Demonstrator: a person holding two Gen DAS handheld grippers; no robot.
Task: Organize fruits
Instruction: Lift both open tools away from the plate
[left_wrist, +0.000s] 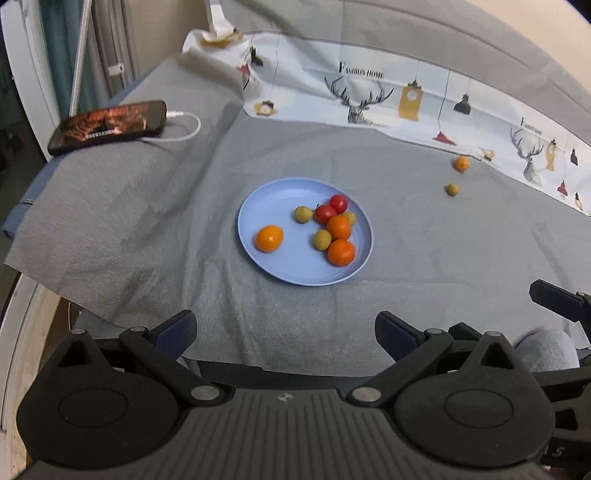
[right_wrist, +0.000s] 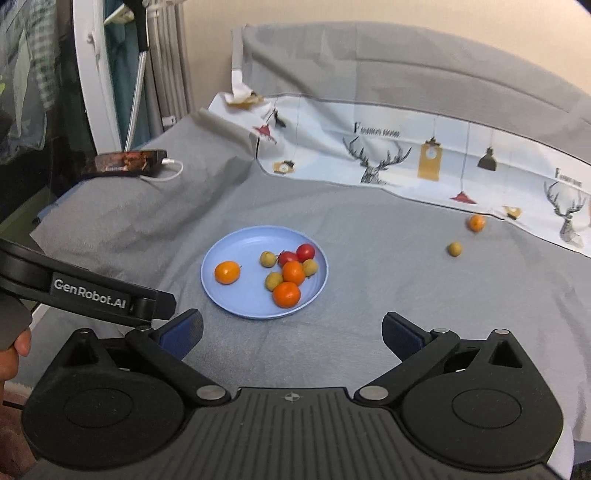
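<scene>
Right gripper (right_wrist: 291, 334) and left gripper (left_wrist: 284, 332), jaws apart, empty; blue plate (left_wrist: 258, 258) mid-cloth holds eight fruits; stray orange (left_wrist: 461, 163) and green fruit (left_wrist: 452, 189) by the cloth's far right edge await collecting.

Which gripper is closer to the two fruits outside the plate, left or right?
Probably right. The loose orange and green fruit lie far right; the right gripper sits right of the left gripper, both back near the plate.

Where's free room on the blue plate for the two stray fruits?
The blue plate is bare along its far-left part, between the rim and the lone orange fruit. Its right half is crowded with clustered fruit. The stray orange fruit and green fruit lie on open grey cloth.
</scene>
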